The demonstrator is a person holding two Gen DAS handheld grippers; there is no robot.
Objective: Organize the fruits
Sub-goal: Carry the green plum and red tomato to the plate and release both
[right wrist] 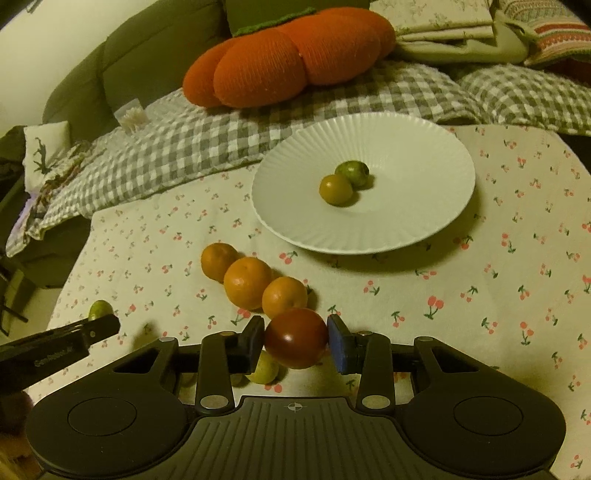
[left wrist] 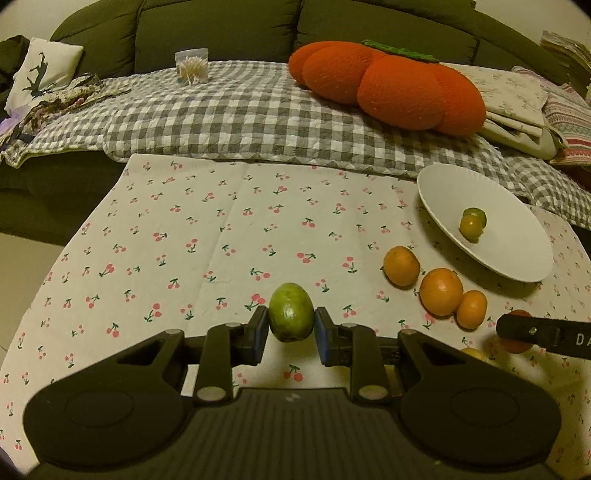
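My left gripper (left wrist: pixel 291 325) is shut on a green oval fruit (left wrist: pixel 291 317), held above the cherry-print cloth (left wrist: pixel 207 236). My right gripper (right wrist: pixel 295 338) is shut on a dark red tomato (right wrist: pixel 295 338). A white ribbed plate (right wrist: pixel 417 206) holds two small fruits, one yellow-brown (right wrist: pixel 335 189) and one green (right wrist: pixel 352 172). Three oranges (right wrist: pixel 246 282) lie in a row left of the plate. A small yellow-green fruit (right wrist: pixel 264 371) lies under the right gripper. The left gripper's finger and its green fruit (right wrist: pixel 99 309) show at the left of the right wrist view.
A green sofa (left wrist: pixel 221 33) stands behind the table, with a grey checked blanket (left wrist: pixel 240 110), an orange pumpkin cushion (left wrist: pixel 388 81), folded cloths (left wrist: pixel 517 107) and a box of cotton swabs (left wrist: pixel 192 68). The table edge curves off at left and right.
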